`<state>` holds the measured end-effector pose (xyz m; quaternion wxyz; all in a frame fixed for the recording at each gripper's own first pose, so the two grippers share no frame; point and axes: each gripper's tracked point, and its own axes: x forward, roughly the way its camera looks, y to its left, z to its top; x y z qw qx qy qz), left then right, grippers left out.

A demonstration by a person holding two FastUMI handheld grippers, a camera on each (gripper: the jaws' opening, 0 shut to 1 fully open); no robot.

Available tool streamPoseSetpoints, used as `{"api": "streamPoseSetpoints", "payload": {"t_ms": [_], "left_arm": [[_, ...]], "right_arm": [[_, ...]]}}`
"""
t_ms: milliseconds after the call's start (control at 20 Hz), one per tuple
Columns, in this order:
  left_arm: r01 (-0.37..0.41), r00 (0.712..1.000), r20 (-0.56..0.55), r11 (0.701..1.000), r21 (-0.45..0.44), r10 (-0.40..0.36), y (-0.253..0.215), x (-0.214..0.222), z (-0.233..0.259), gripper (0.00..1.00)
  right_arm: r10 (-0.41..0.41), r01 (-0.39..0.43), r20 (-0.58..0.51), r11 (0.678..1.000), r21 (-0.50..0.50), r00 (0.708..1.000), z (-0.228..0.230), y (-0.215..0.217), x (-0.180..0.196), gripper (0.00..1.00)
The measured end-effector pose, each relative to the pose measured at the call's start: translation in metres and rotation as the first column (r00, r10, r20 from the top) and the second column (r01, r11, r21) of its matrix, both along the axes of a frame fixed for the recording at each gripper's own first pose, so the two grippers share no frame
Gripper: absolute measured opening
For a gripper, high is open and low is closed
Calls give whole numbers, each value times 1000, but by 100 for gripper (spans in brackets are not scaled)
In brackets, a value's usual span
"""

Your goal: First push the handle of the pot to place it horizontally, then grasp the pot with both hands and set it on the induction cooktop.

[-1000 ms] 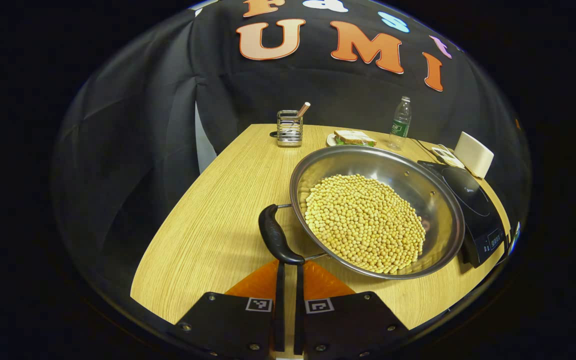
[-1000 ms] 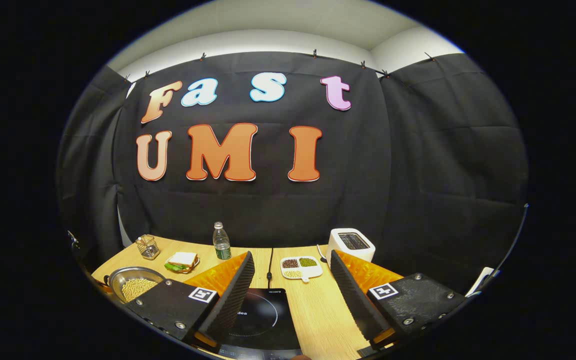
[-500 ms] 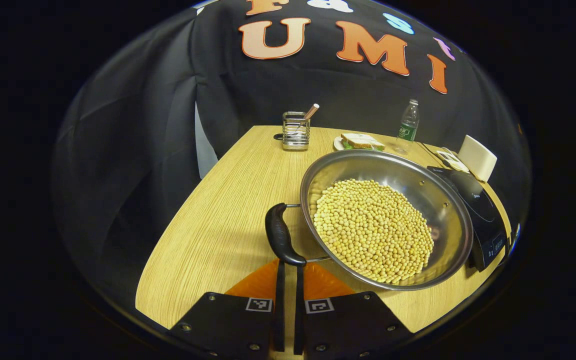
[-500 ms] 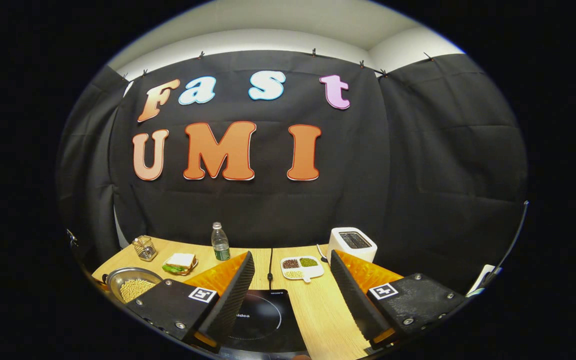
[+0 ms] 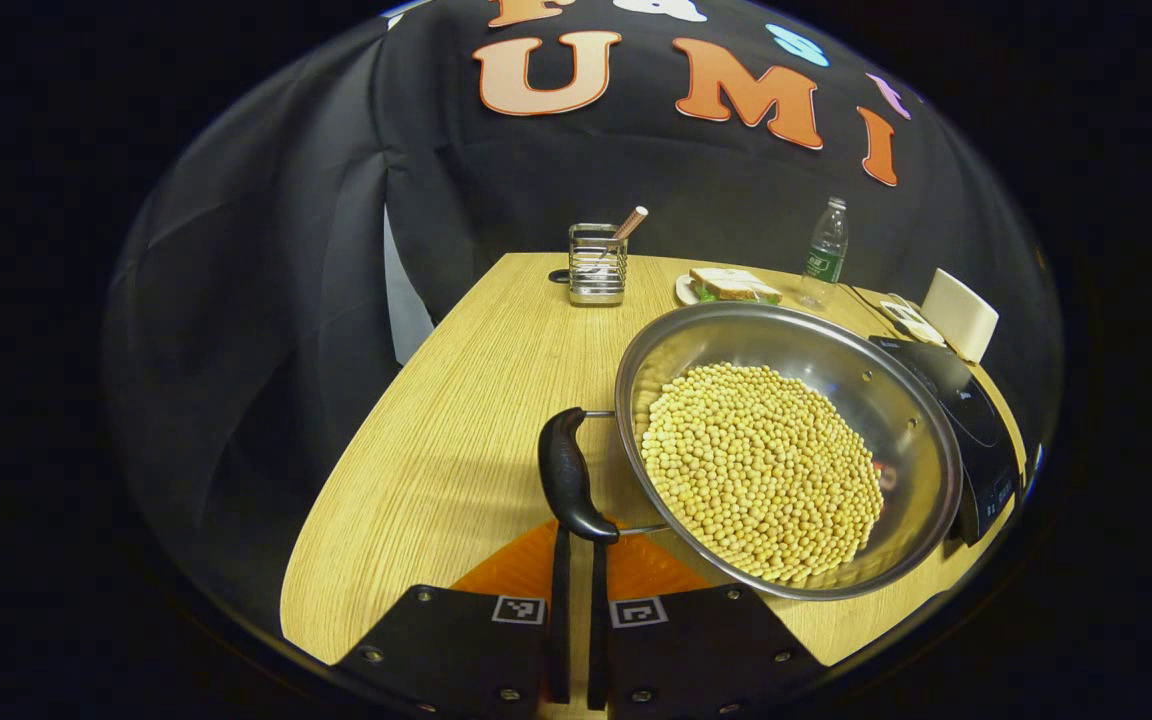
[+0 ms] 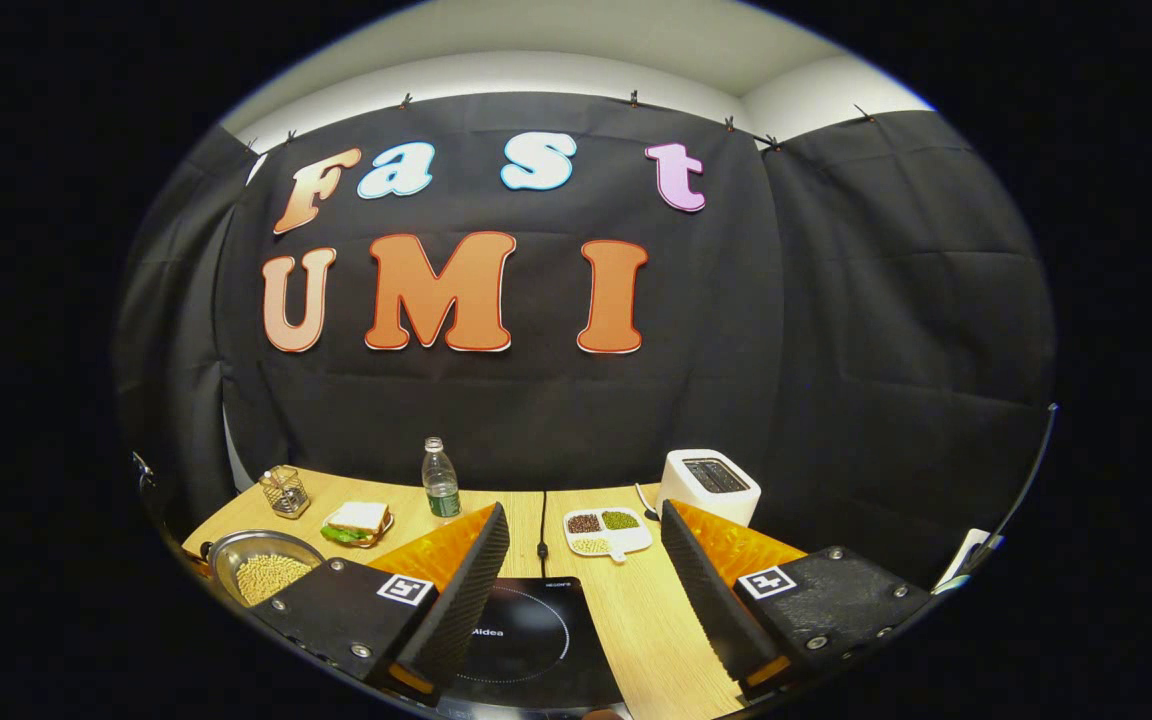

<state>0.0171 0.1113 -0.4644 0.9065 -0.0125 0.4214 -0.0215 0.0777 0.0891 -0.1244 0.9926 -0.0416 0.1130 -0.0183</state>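
Note:
A wide steel pot (image 5: 796,340) full of yellow soybeans (image 5: 761,470) sits on the wooden table, also seen far left in the right gripper view as the pot (image 6: 236,555). Its black handle (image 5: 566,480) stands off the pot's left side, running near to far. My left gripper (image 5: 576,545) is shut, its tips right at the handle's near end, with nothing between the fingers. The black induction cooktop (image 5: 966,420) lies just right of the pot. My right gripper (image 6: 584,508) hangs open above the cooktop (image 6: 526,640).
At the table's back stand a wire utensil holder (image 5: 596,265), a sandwich on a plate (image 5: 733,285), a water bottle (image 5: 824,250) and a white toaster (image 6: 708,485). A divided dish of beans (image 6: 604,530) lies behind the cooktop. Bare wood stretches left of the handle.
In the left gripper view the pot and its handle have drifted to the right, toward the cooktop, with the shut fingers staying at the handle's end. The right gripper stays open, tilted slightly.

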Motion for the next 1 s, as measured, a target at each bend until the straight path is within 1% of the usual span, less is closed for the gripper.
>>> {"api": "streamPoseSetpoints", "payload": {"t_ms": [250, 500, 750, 900, 1000], "left_arm": [[-13, 1000, 0, 1000, -8, 13, 2, 15, -3, 9], [-2, 1000, 18, 1000, -6, 2, 7, 26, -4, 9], [1, 1000, 28, 1000, -5, -1, 12, 33, -2, 9], [-8, 1000, 28, 1000, -8, 9, 15, 34, -1, 8], [-14, 999, 41, 1000, -10, 14, 16, 31, 5, 9]], "right_arm": [[9, -9, -18, 1000, -2, 1000, -1, 2, 0, 95], [18, -18, -27, 1000, -15, 999, -1, 4, 1, 95], [34, -33, -37, 999, 15, 999, -3, 10, -3, 95], [55, -54, -20, 998, 33, 998, -6, 29, -13, 95], [93, -92, -25, 994, 64, 995, -5, 57, -21, 95]]}}
